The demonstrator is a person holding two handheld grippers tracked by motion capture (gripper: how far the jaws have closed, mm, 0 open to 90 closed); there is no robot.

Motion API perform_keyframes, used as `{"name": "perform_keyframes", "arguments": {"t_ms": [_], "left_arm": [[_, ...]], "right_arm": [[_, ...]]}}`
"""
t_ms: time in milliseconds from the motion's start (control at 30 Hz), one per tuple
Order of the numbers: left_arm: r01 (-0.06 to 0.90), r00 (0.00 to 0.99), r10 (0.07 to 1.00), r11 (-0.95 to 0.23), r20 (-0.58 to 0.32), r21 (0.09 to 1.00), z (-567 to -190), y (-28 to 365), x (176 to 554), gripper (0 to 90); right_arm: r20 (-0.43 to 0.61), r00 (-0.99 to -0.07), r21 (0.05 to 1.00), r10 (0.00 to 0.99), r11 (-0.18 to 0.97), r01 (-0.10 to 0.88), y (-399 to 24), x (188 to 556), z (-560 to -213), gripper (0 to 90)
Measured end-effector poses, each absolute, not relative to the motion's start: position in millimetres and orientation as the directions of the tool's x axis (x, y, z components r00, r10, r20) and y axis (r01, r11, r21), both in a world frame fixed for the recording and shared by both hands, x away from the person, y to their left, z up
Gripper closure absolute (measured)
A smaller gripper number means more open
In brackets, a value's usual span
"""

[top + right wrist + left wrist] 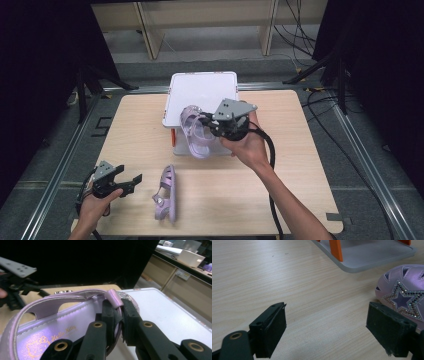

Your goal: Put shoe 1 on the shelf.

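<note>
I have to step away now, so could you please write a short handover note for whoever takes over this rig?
Right gripper: shut on the strap of the lifted purple sandal, held above the white stand.
Left gripper: open, holding nothing, low over the table.
Second purple sandal: lying on the table beside the left gripper.
Done: first sandal picked up.
Left: probably set it on the stand, then fetch the second.

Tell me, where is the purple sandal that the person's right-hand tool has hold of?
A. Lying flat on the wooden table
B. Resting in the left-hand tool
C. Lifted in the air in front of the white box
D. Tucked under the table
C: the right gripper has its jaws shut on the held sandal, lifted before the white box, while the other sandal lies on the table.
</note>
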State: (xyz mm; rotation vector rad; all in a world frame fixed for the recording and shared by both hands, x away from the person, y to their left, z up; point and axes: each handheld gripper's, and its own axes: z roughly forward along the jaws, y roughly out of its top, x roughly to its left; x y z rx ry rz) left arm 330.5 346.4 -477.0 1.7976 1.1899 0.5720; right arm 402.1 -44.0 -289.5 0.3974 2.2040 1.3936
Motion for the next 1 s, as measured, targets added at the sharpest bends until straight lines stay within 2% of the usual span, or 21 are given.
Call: {"name": "perform_keyframes", "arguments": {"t_ms": [467, 600, 1000], "left_arm": [[0.488, 0.444, 0.892, -0.156, -0.090, 0.859, -476, 346, 330, 15.6], [0.489, 0.442, 0.893, -0.157, -0.089, 0.858, -476, 345, 329, 15.6], [0.489, 0.447, 0.890, -0.159, -0.090, 0.858, -476, 345, 329, 15.6]], "right_arm": [[-0.267, -0.769, 0.891, 0.581, 0.452, 0.032, -17, 468, -290, 82.4], [-0.297, -0.750, 0.883, 0.592, 0.470, 0.022, -9, 485, -288, 82.3], [-0.319, -0.697, 0.865, 0.643, 0.498, 0.063, 9, 518, -297, 82.2]]}}
